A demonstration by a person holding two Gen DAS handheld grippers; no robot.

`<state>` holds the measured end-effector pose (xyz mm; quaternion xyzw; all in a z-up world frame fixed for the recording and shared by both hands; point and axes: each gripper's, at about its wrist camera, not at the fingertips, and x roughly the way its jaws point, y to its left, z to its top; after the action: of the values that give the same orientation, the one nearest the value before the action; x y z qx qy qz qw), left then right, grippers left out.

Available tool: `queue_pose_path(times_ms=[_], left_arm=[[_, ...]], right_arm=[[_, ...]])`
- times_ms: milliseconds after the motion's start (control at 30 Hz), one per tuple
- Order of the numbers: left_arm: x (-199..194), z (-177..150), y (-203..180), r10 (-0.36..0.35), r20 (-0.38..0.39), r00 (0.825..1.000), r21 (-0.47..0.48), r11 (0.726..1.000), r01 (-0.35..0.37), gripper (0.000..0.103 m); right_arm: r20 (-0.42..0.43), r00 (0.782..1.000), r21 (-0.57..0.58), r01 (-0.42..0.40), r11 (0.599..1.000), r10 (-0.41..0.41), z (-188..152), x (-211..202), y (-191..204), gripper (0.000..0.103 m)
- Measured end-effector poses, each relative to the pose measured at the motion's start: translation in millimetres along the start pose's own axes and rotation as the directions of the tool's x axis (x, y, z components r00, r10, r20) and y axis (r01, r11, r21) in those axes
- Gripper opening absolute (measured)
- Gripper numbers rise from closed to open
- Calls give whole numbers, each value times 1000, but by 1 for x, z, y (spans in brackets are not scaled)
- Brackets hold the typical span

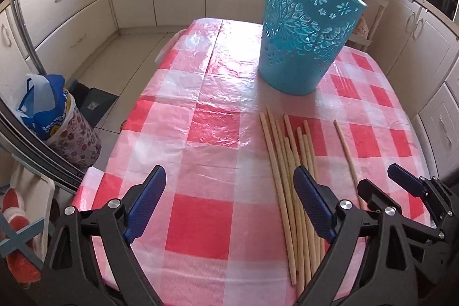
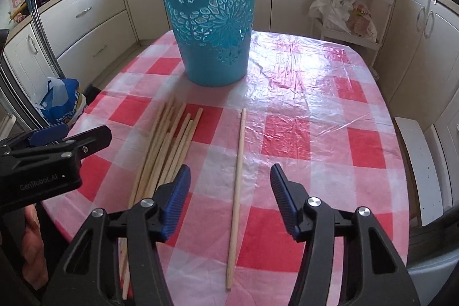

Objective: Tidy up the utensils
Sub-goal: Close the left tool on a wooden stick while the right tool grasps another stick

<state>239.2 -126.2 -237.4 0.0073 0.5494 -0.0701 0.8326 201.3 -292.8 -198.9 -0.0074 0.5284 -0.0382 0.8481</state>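
Pale wooden sticks (image 2: 166, 145): loose bundle, lower centre-left, on checked table (image 2: 287, 134); single stick (image 2: 236, 188) apart, between right claw's (image 2: 229, 200) spread jaws, untouched. Teal perforated basket (image 2: 210, 30) upright behind; contents unseen. Left claw (image 1: 229, 200) spread, empty.

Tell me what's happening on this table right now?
A person holds a gripper in each hand over a table with a red-checked cloth. A bundle of wooden sticks lies in front of an upright teal basket, with a single stick lying apart to its right. The right gripper has its open jaws either side of that stick, not touching it. The left gripper is open beside the bundle, holding nothing. Nothing is visibly in the basket yet.
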Motion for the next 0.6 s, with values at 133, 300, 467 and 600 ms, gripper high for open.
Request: queue_pose_path(times_ms=[133, 300, 467, 600], left_arm=[[19, 9, -13, 27, -14, 1000, 23, 999, -26, 87], [34, 12, -19, 57, -65, 996, 39, 998, -54, 80], [35, 16, -30, 76, -54, 996, 75, 995, -72, 71], [32, 21, -44, 55, -43, 998, 114, 992, -50, 55]], right_arm=[[2, 1000, -24, 25, 999, -25, 15, 17, -7, 56], [-38, 999, -24, -2, 1000, 1, 15, 37, -8, 40], [-20, 1000, -38, -14, 999, 13, 13, 41, -9, 28], [-26, 998, -8, -51, 999, 51, 7, 45, -13, 12]])
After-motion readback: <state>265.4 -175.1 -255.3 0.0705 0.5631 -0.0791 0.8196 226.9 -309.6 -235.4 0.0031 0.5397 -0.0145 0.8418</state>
